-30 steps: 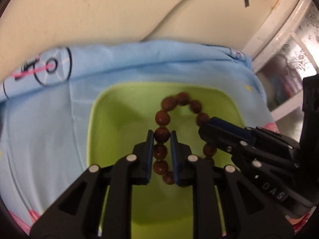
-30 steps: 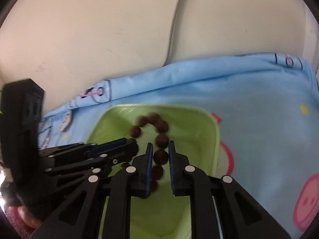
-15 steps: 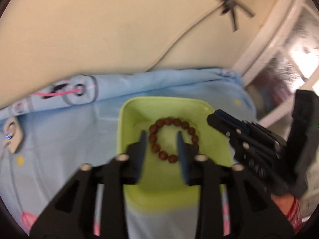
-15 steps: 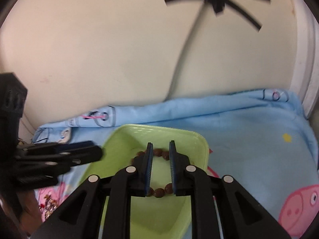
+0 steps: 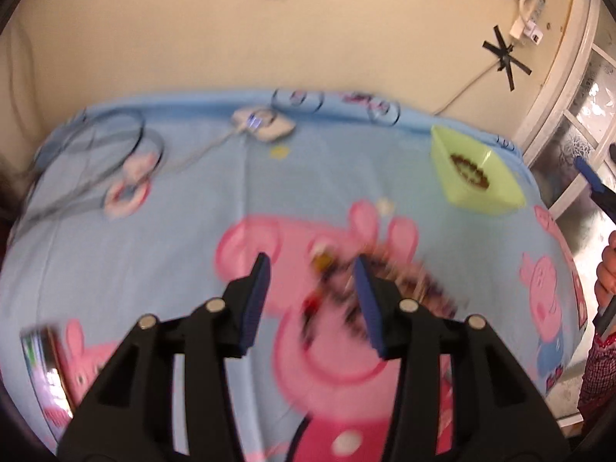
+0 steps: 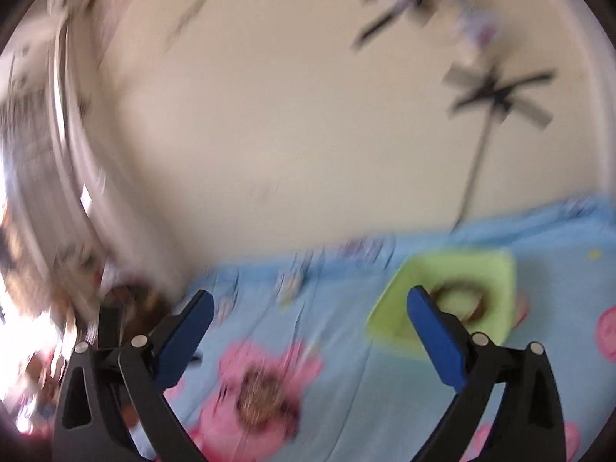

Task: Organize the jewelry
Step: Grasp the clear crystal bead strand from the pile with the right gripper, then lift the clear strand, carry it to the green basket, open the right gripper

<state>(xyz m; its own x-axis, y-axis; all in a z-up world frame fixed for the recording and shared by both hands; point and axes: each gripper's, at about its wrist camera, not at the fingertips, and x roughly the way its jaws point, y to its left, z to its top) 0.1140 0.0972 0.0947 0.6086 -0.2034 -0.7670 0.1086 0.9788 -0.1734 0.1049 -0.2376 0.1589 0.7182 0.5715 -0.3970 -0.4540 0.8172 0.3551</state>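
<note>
Both grippers spread wide and empty over the cartoon-pig sheet; no writing is legible.

The green tray lies far right on the blue sheet, the brown bead bracelet inside it. Only the left wrist view shows a white device with cable at the far edge and a blurred jewelry pile just beyond the left gripper. The right gripper frames sheet, its right finger overlapping the tray.

Green tray on cartoon bedsheet
</note>
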